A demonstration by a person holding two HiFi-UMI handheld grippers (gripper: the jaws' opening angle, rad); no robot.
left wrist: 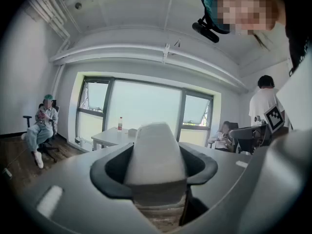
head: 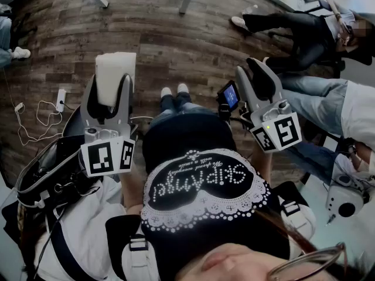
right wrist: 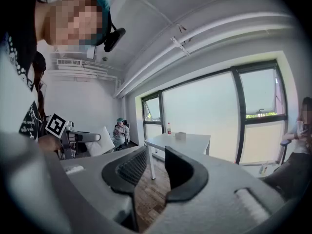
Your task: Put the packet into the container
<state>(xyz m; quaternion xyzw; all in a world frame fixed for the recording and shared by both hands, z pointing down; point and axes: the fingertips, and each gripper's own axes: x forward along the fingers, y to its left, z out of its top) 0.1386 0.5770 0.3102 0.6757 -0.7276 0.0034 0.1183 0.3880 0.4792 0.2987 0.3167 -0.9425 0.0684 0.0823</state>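
Wood-plank floor below shows no container, so the task looks barely begun: left tongs clamp the white packet, right tongs stand narrowly apart and empty, with placing still ahead.

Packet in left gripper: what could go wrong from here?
The white packet sticks out well past the left gripper's jaws; it may sag or slip.
No container shows in any view, so a carry is likely; a seated person's legs are close beside the empty, open right gripper.
Loose cable lies on the floor: trip risk.
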